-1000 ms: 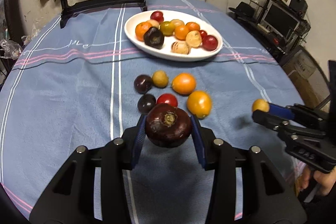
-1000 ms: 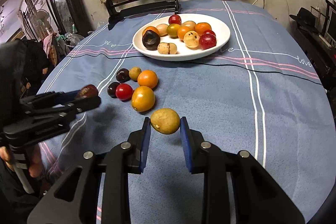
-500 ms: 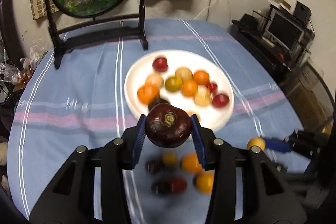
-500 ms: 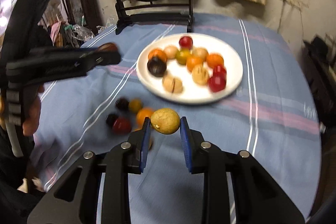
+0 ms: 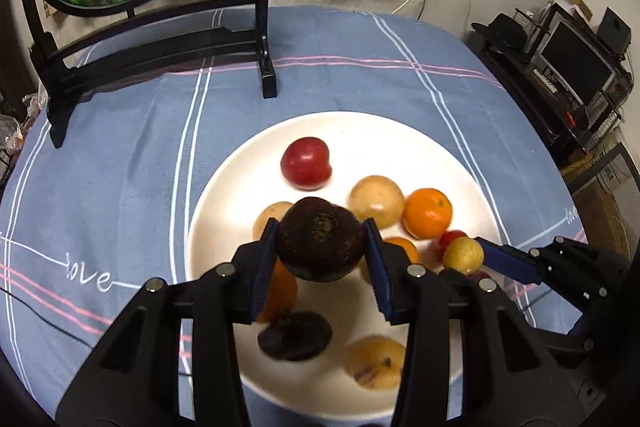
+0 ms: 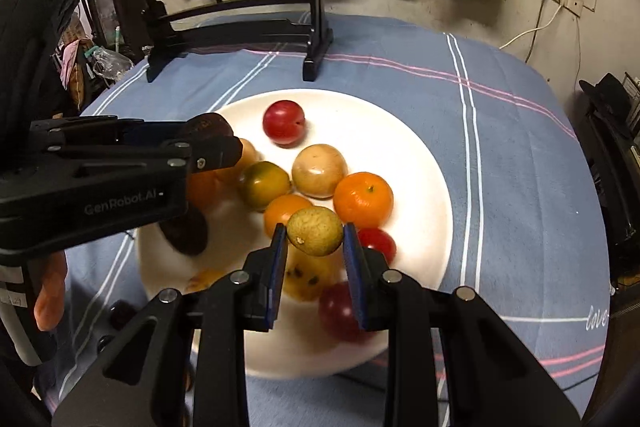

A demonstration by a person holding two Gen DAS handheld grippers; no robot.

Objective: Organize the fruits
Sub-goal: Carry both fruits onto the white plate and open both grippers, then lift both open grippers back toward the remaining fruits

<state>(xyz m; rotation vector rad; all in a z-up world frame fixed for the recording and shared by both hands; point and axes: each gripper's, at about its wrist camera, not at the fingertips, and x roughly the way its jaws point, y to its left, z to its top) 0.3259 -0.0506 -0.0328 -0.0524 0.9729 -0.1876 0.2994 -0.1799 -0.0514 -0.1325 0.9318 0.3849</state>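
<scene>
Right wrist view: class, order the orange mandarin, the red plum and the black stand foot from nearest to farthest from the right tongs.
1. Orange mandarin, just ahead of the right tongs, slightly right.
2. Red plum, at the plate's far side.
3. Black stand foot, beyond the plate.

Right black two-finger gripper [image 6: 315,259] with blue pads clamps small round yellow-green fruit [image 6: 315,231], above large white oval plate [image 6: 420,167] on blue striped tablecloth [image 6: 520,155]. Left black gripper [image 6: 216,143] enters from left, pinching dark purple round fruit [image 6: 208,126] over plate's left side. Red plum [image 6: 284,123], orange tangerine [image 6: 363,201], tan round fruit [image 6: 319,170] lie on plate.
</scene>
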